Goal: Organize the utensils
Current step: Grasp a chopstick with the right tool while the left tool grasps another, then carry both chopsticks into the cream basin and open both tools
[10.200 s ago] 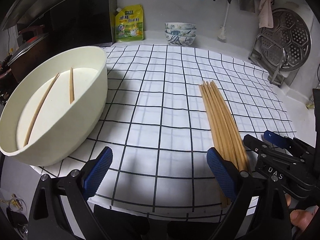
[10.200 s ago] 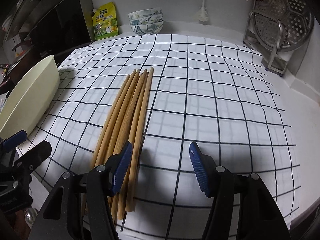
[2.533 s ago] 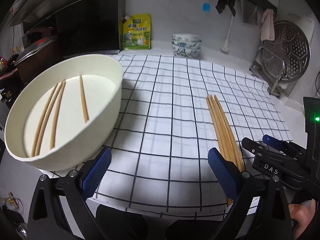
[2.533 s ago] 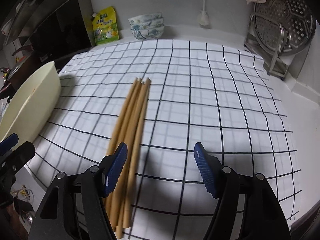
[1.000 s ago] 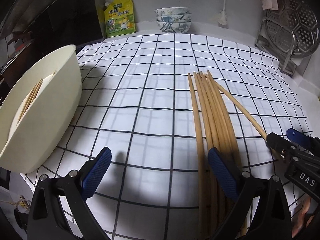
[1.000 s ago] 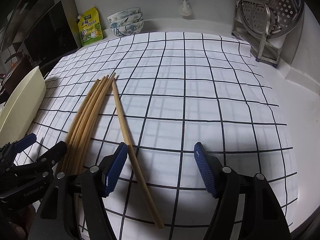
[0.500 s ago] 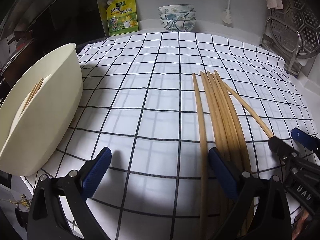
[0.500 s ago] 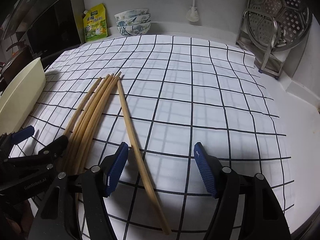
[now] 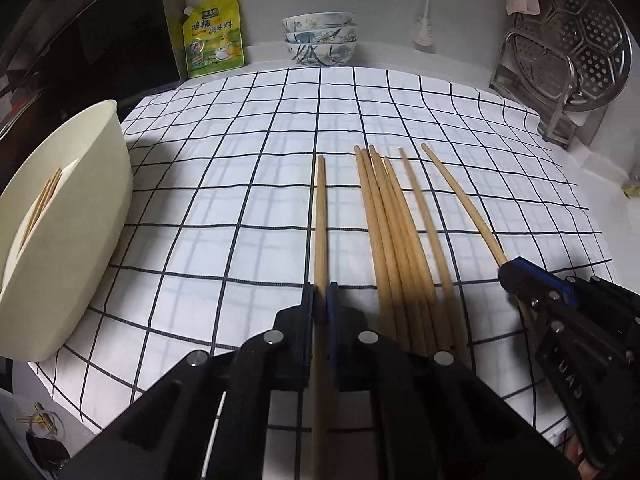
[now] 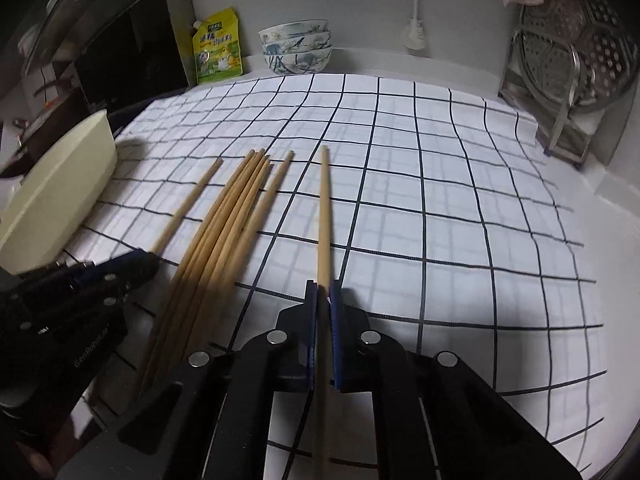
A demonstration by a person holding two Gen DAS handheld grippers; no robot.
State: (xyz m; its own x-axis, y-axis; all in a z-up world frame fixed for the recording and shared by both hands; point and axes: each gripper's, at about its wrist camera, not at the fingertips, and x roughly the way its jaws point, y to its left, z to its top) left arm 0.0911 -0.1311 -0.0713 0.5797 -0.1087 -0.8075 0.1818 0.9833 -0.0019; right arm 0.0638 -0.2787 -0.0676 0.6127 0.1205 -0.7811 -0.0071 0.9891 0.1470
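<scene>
Covering the counter, a checked cloth (image 9: 248, 216) (each tongs (image 9: 320, 292) (image 10: 323, 286) clamped on one chopstick (image 9: 320, 216) (image 10: 325, 216)).

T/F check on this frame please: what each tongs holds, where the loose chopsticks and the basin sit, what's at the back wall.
1. Left tongs are shut on a chopstick. True.
2. Right tongs are open and empty. False: shut on another chopstick.
3. Loose chopsticks lie between the two held ones. True.
4. The cream basin is empty. False: chopsticks lie inside.
5. Stacked bowls sit right of the yellow pouch. True.
</scene>
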